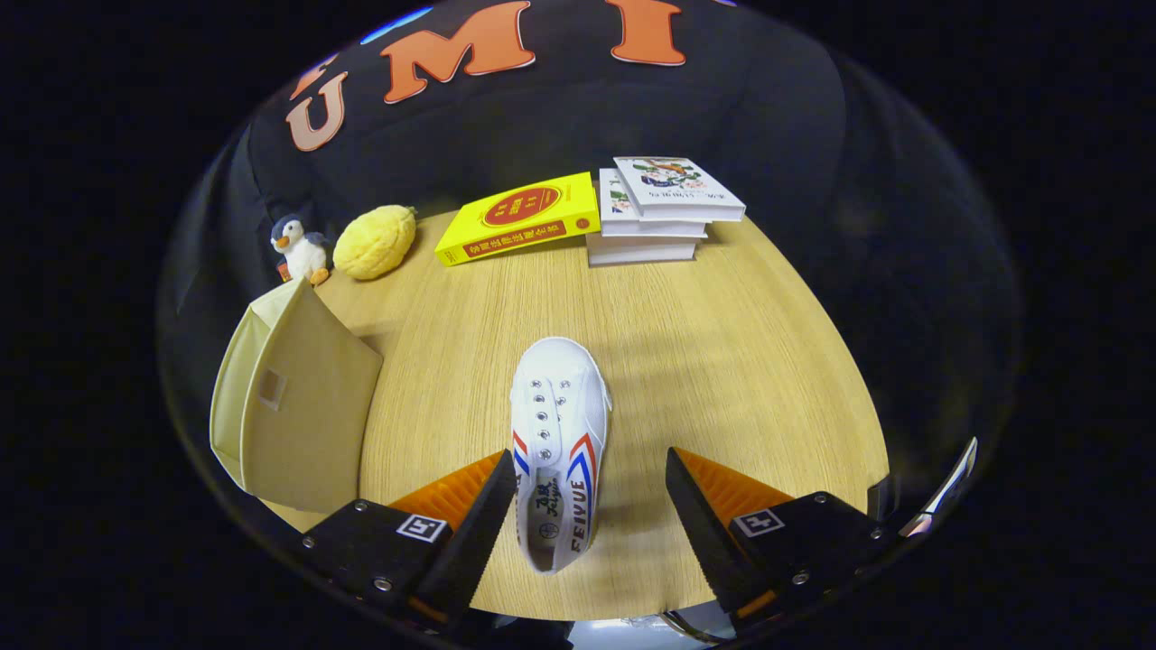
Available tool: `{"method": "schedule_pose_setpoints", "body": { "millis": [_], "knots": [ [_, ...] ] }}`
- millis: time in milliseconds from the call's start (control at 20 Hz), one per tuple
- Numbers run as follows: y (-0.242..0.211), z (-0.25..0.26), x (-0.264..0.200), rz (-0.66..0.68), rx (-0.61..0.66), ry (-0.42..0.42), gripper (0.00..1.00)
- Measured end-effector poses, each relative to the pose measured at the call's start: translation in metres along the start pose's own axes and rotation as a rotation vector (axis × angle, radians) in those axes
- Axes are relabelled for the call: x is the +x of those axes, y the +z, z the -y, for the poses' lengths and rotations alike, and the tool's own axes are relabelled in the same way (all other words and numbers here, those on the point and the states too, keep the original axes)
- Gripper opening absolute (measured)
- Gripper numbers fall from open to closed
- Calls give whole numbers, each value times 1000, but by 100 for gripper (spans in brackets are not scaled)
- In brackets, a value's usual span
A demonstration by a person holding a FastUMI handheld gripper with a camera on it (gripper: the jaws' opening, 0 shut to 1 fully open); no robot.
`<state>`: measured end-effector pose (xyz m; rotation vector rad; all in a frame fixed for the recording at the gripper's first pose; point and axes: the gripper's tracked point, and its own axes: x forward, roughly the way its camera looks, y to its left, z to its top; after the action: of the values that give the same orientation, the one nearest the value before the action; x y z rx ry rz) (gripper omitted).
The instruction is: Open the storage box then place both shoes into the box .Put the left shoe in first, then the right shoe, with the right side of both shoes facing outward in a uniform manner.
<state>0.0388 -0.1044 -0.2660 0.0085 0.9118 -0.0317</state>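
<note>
— One shoe (558, 451) on the table (722, 361), white with red and blue stripes. It lies between my gripper's (591, 506) fingers, heel toward me, toe pointing off toward the books (664, 212).

— Are you gripping it?

— No. The fingers stand wide apart. The left one sits just beside the shoe's heel end; I can't tell if it touches. The right one is well clear of it.

— And the box?

— I see the box (293, 397) left of the shoe, beige fabric, near the table edge beside my left finger. Whether it's open I can't tell from here.

— Anything else?

— Beyond the box, a toy penguin (298, 248) and a yellow plush (373, 241); a yellow book (519, 217) leans against the stack of books at the far side
</note>
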Motion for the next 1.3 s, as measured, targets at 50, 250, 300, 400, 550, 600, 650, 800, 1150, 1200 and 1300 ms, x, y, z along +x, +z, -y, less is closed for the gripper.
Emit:
{"method": "schedule_pose_setpoints", "body": {
  "millis": [50,250,300,400,550,600,650,800,1150,1200,1300],
  "knots": [
    [-5,3,7,-22,-10,-1,99],
    [-25,1,30,-109,-48,30,97],
    [-28,0,34,-123,-57,35,94],
    [-31,-1,44,-146,-78,38,89],
    [-37,-2,57,-184,-98,43,78],
    [-39,-5,60,-199,-99,52,72],
    [-41,-8,63,-208,-96,68,68],
    [-41,-15,64,-213,-92,118,45],
    [-34,-6,62,-111,89,153,0],
    [-33,-9,60,-104,121,171,0],
    [-25,-23,52,-91,216,235,0]
  ]
}}
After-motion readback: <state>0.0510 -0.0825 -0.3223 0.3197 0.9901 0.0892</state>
